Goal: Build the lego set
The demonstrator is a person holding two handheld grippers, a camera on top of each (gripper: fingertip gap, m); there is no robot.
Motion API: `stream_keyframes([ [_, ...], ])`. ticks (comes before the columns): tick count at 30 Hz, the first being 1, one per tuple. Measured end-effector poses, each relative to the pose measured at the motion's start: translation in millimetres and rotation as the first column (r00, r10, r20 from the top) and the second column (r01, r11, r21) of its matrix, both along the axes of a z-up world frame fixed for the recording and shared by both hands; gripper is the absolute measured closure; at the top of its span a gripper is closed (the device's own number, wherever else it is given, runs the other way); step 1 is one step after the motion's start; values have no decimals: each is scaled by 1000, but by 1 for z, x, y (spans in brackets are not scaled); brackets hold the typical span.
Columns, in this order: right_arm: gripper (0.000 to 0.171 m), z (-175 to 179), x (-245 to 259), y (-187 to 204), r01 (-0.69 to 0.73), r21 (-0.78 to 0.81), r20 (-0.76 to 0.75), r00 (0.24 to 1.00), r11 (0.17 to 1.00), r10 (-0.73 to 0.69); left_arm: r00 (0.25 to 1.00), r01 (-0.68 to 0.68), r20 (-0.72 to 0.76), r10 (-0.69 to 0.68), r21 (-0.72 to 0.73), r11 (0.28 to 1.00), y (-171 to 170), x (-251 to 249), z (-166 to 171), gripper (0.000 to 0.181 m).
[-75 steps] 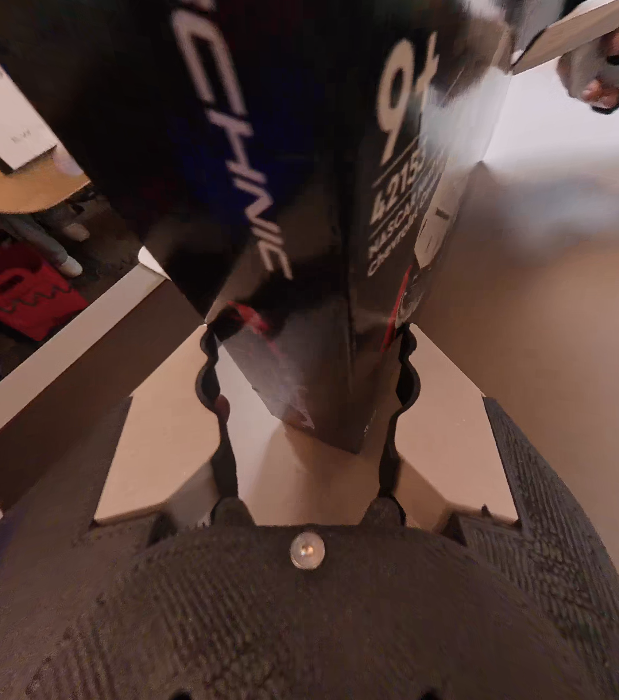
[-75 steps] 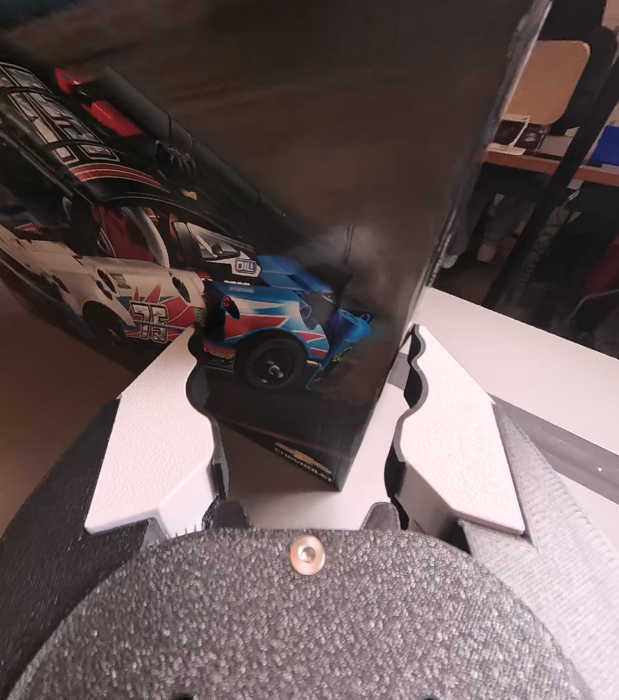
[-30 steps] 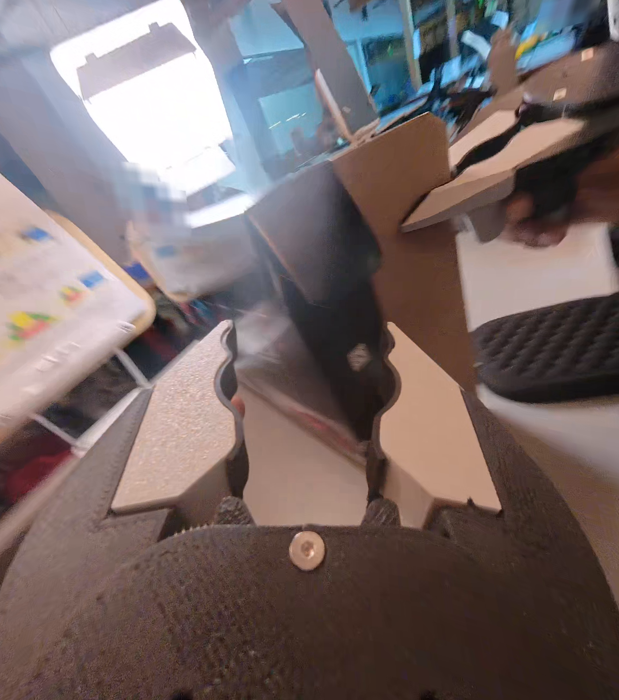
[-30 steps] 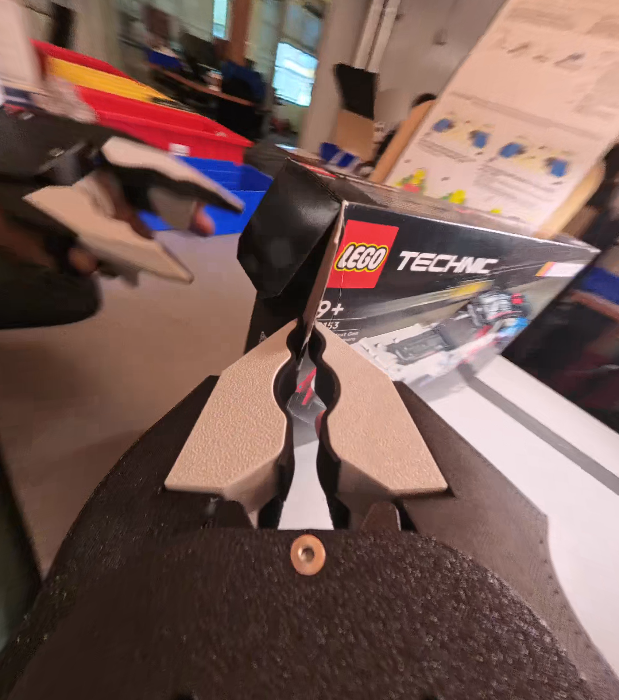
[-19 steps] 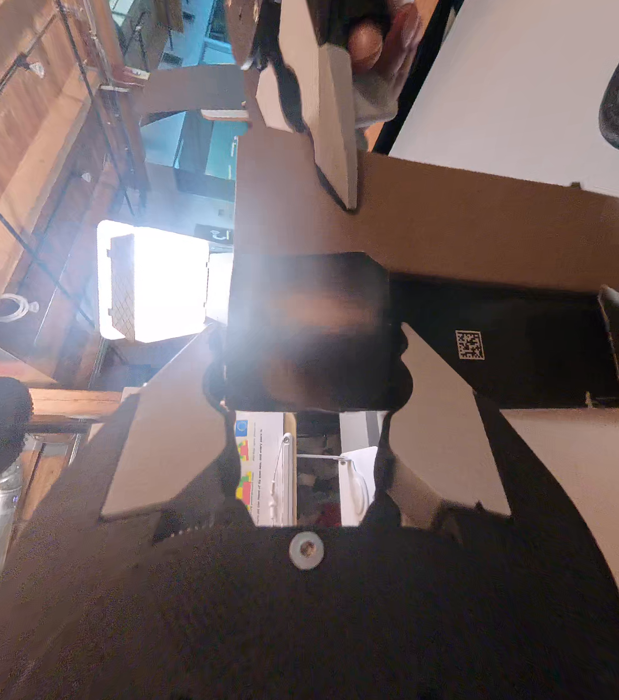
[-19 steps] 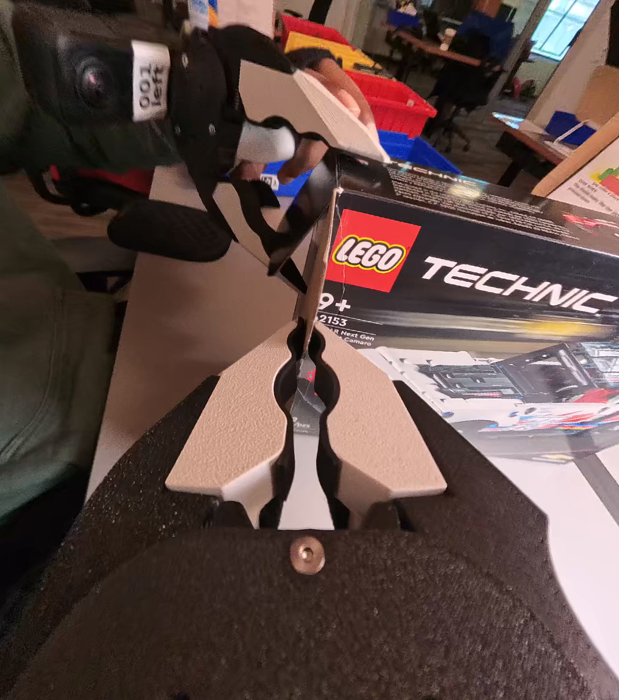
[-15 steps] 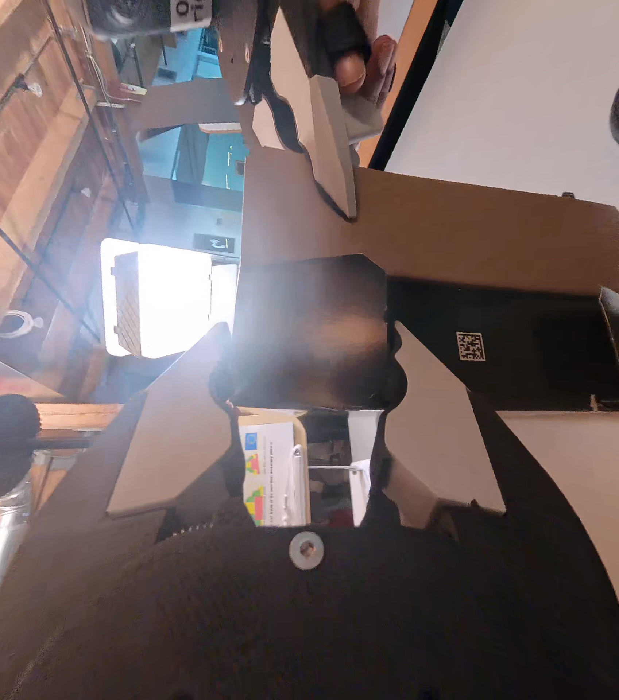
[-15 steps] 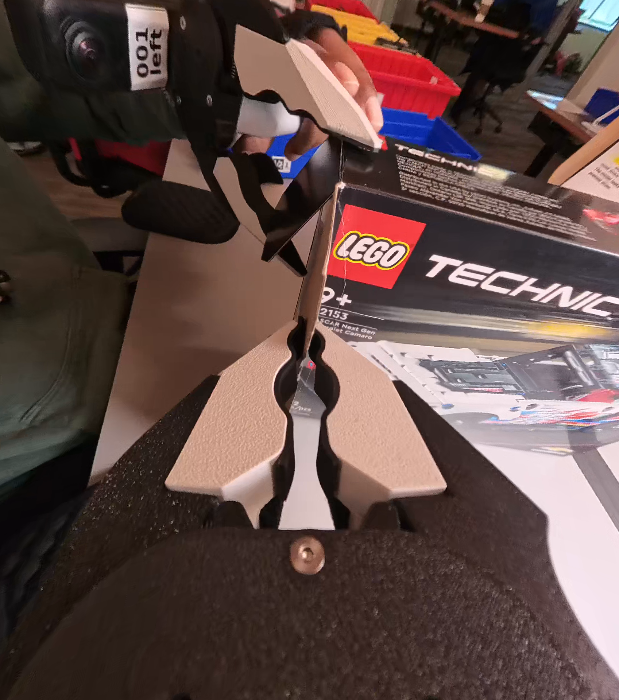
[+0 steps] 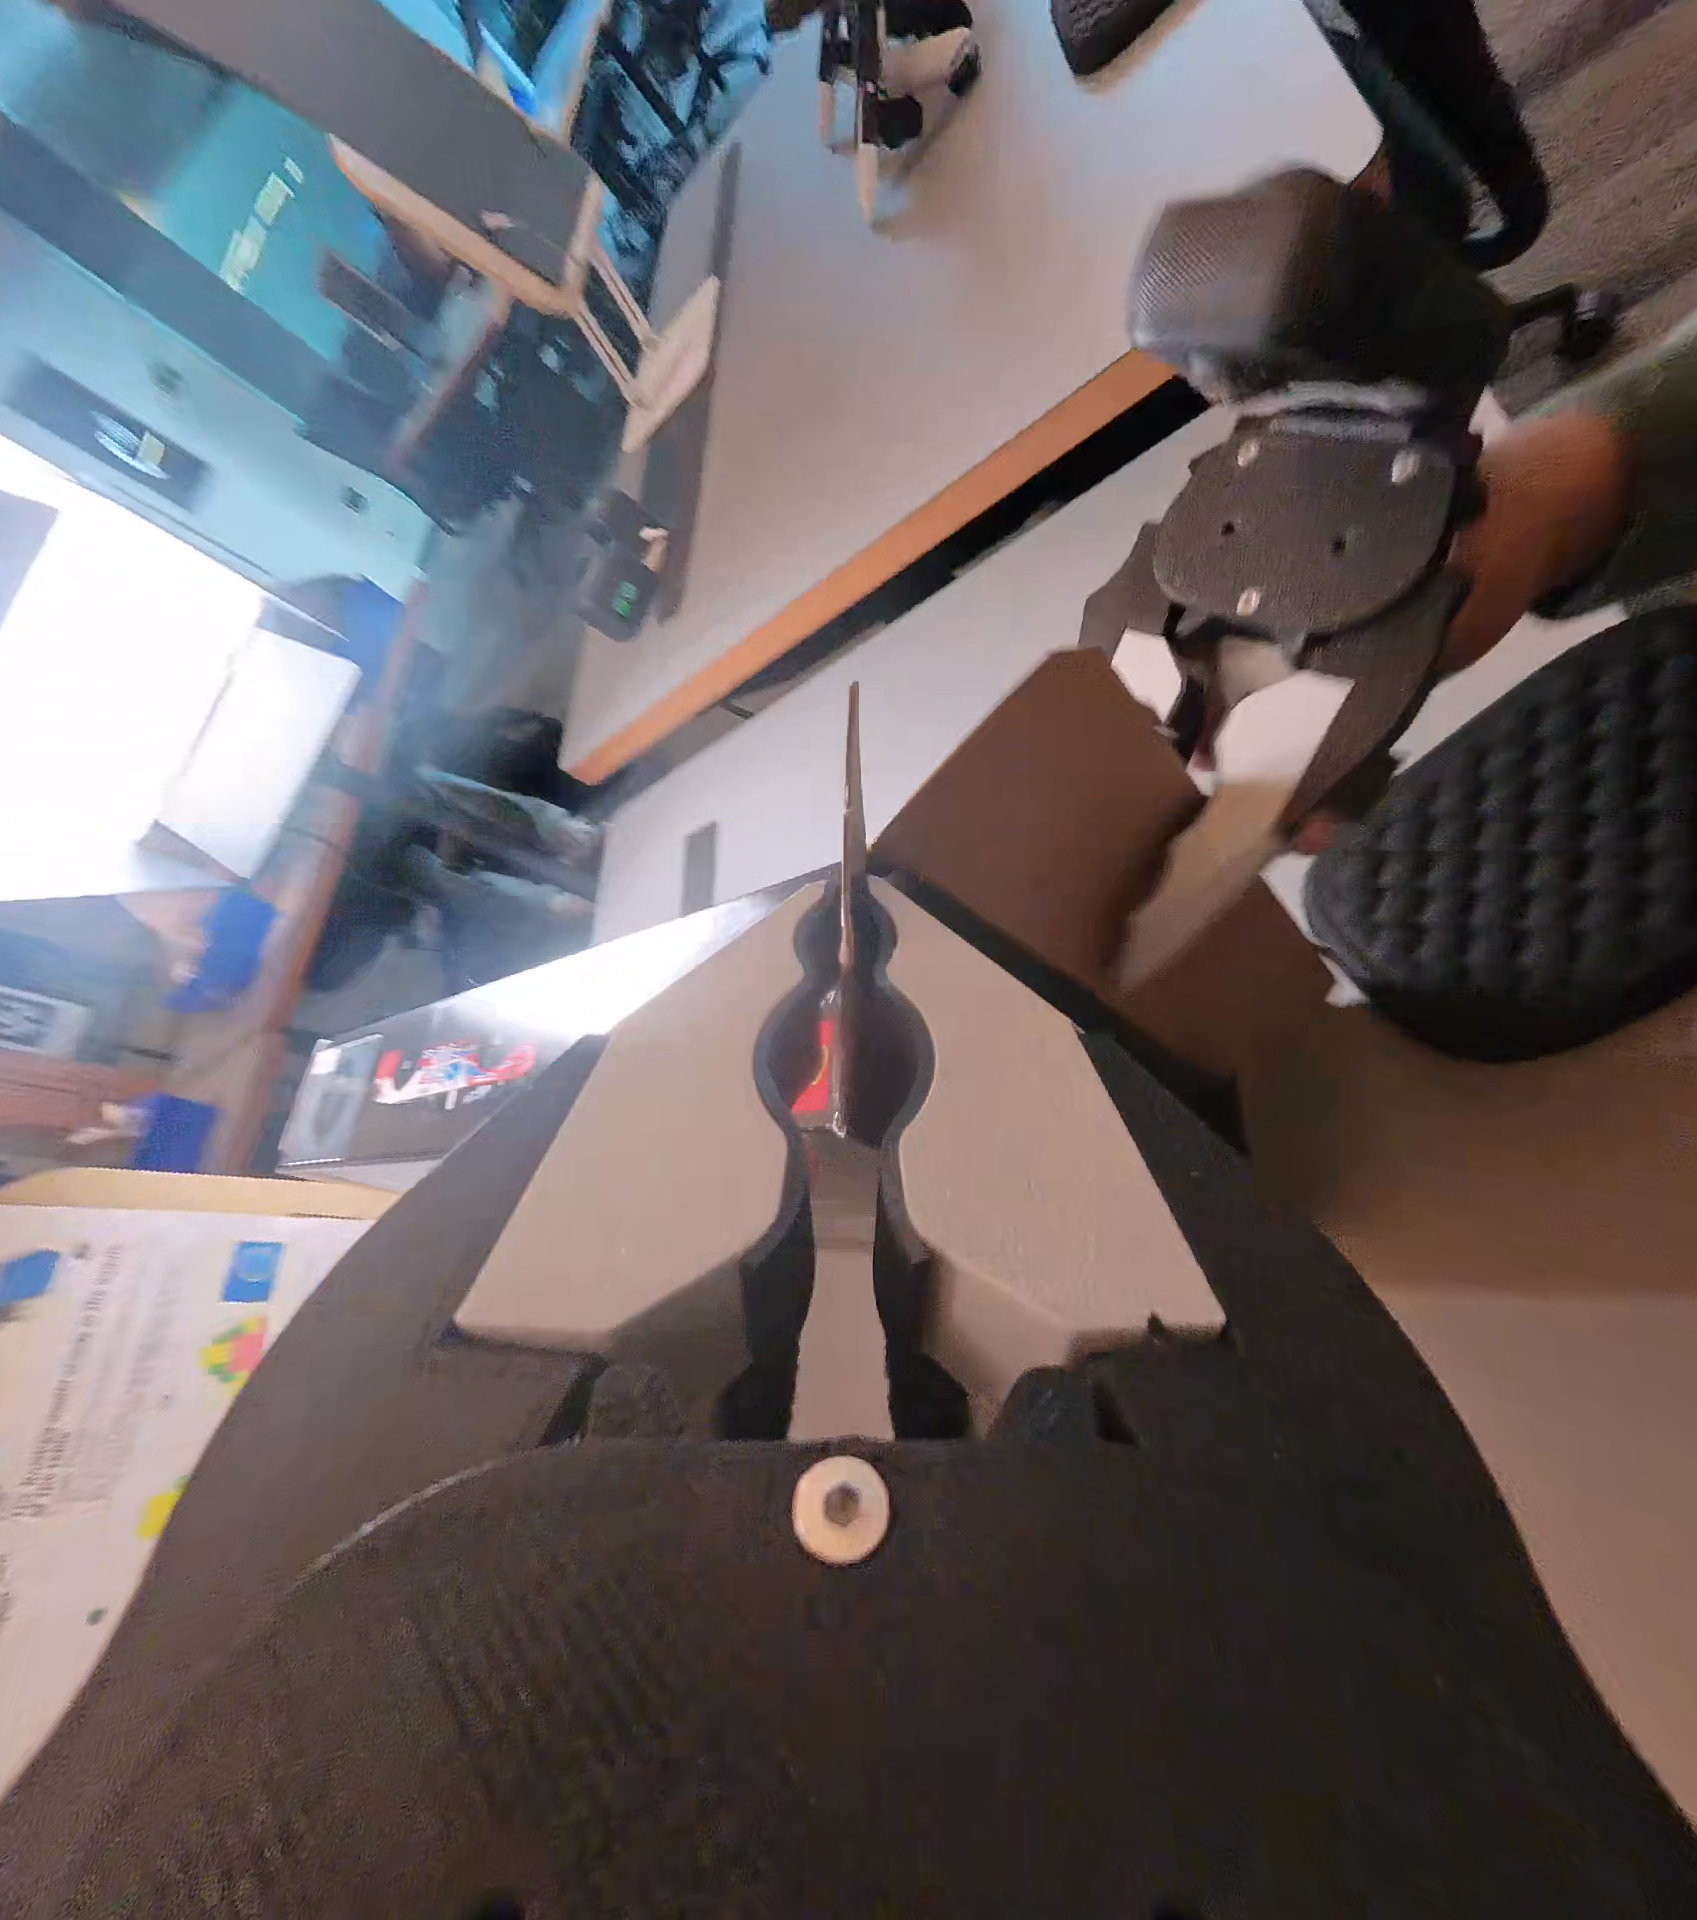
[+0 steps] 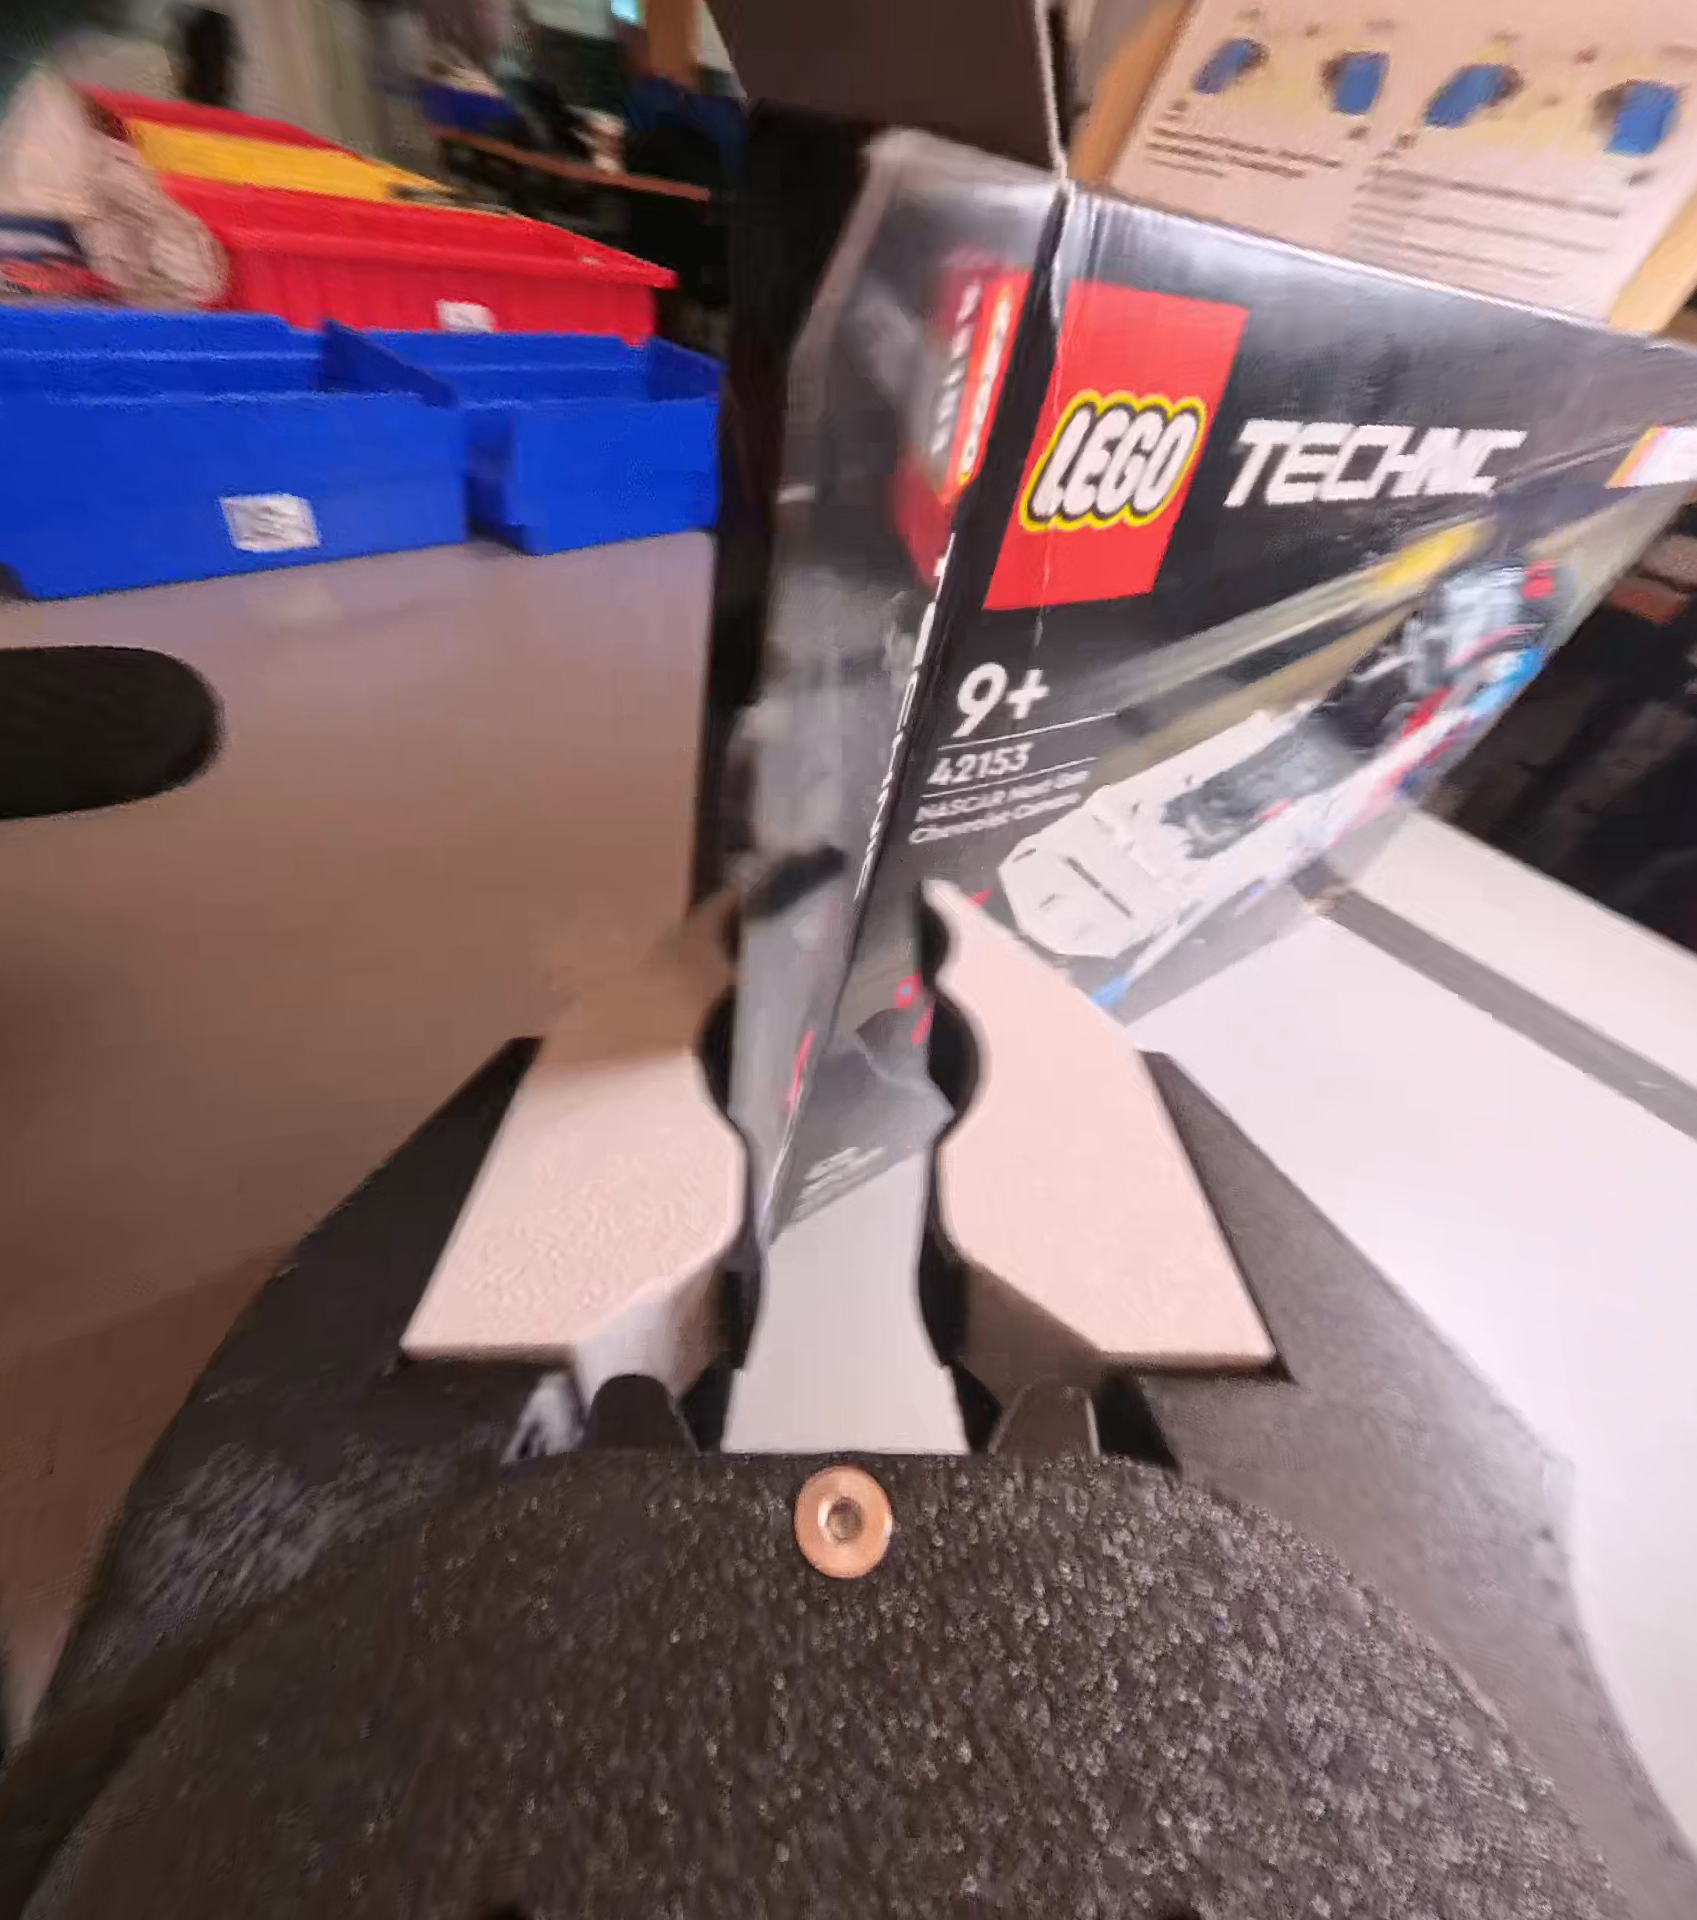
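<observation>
My left gripper (image 9: pixel 846 914) has its fingers (image 9: pixel 678 1122) pressed together on a thin cardboard flap (image 9: pixel 852 810) of the lego box (image 9: pixel 553 997), which I see edge-on running straight up out of the pinch. The box itself lies beyond the fingers, its glossy black side catching glare, and its brown inner flaps (image 9: pixel 1041 831) stand open to the right.

From the right wrist view, my right gripper (image 10: pixel 839 935) has its fingers (image 10: pixel 595 1174) parted, one on each side of the near vertical corner edge of the lego box (image 10: pixel 1239 665); the frame is blurred, and I cannot tell whether either finger touches the cardboard. The box stands upright on the pale bench (image 10: pixel 1446 1195), its printed front turned to the right of that corner.

In the left wrist view the right gripper (image 9: pixel 1270 644) shows farther off, held in a hand (image 9: pixel 1540 540), right up against the open brown flaps.

Around the box: blue bins (image 10: pixel 231 436) and a red bin (image 10: pixel 387 249) sit at the back left of the bench, a dark strip (image 10: pixel 1592 1049) crosses the bench surface to the right, and a cardboard instruction sheet (image 10: pixel 1446 114) with coloured brick pictures leans behind the box. A black padded chair armrest (image 9: pixel 1571 842) sits just beside the flaps and crowds the right gripper's side. A dark rounded shape (image 10: pixel 44 727) juts in from the left edge of the right wrist view.
</observation>
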State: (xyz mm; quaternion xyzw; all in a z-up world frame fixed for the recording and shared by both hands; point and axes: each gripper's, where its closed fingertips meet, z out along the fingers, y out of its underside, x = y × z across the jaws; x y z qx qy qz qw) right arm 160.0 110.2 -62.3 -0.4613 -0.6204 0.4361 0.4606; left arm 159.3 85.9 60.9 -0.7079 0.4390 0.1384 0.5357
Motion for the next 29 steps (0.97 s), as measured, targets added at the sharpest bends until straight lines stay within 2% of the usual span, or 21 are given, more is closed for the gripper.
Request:
stream_keyframes([
  [1,151,-1,-5,7,54,60,-13,999,997,-53,1000,-8,20,9,-37,999,1,0,1,181],
  [3,171,8,-8,4,10,118,1,1000,993,-10,999,-46,3,46,-45,998,-3,-6,7,181],
  [6,171,38,-7,-11,-135,221,86,989,966,118,995,-80,65,81,-10,997,-23,-20,32,181],
  [11,166,125,-1,-49,-389,323,269,912,863,310,983,-112,159,91,131,985,-70,-34,102,181],
  [13,167,151,-1,-62,-456,340,347,874,822,341,977,-102,201,67,171,980,-89,-38,123,181],
  [16,169,175,-7,-65,-514,375,433,833,772,344,954,-110,296,44,209,972,-113,-50,139,170],
  [19,171,197,-22,-55,-520,448,458,832,728,312,911,-82,413,15,144,986,-128,-64,126,143],
  [21,171,205,-36,-57,-532,486,457,831,693,317,857,7,512,-56,96,995,-136,-62,112,126],
  [23,171,209,-48,-64,-550,528,440,829,647,345,825,38,555,-101,124,992,-139,-66,102,101],
  [26,171,204,-57,-88,-591,547,444,805,592,393,840,51,526,-132,165,985,-146,-67,77,69],
  [29,171,199,-66,-107,-614,584,477,789,531,388,882,38,453,-128,202,979,-160,-58,51,65],
])
